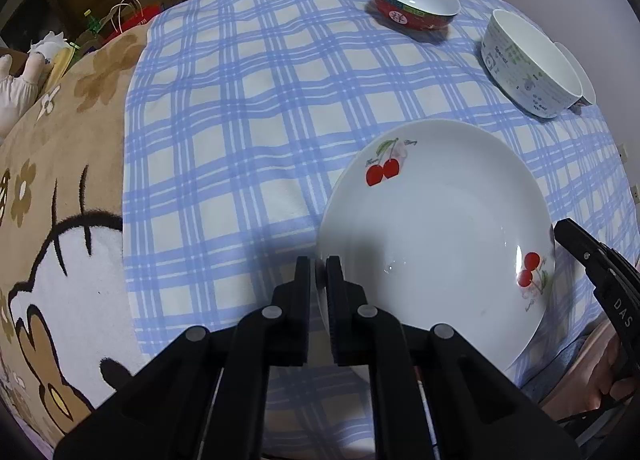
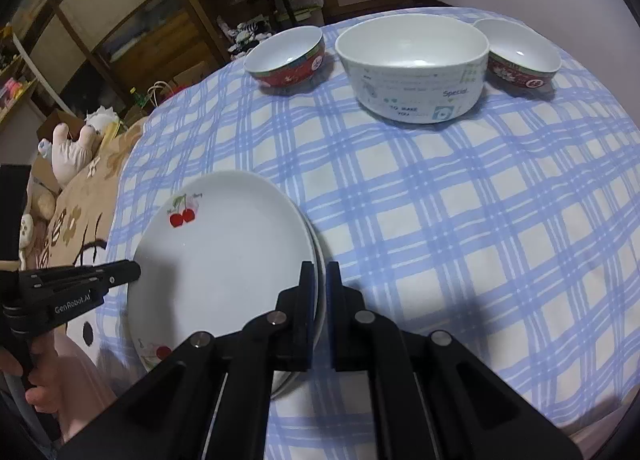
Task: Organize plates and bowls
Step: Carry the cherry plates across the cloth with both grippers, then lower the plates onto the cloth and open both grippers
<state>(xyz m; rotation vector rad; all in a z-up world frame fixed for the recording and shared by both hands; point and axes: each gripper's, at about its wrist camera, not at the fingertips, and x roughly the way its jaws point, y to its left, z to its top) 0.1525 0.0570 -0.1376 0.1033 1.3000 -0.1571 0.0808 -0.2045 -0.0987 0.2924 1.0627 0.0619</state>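
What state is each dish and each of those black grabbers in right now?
cherry plate: upright, stacked on another plate, gripped at both rims
large white bowl: upright, empty
left red bowl: upright, empty
right red bowl: upright, empty
left gripper: shut on the plate's rim
right gripper: shut on the plate's rim

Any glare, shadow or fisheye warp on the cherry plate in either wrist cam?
Left wrist: small highlights on the cherry plate, gripper shadow across its near side. Right wrist: plate evenly lit, faint shadow only. Both views: tablecloth checks bow outward, corners vignetted.

bowls (image 2: pixel 412 68) far side, open cloth (image 2: pixel 440 228) between
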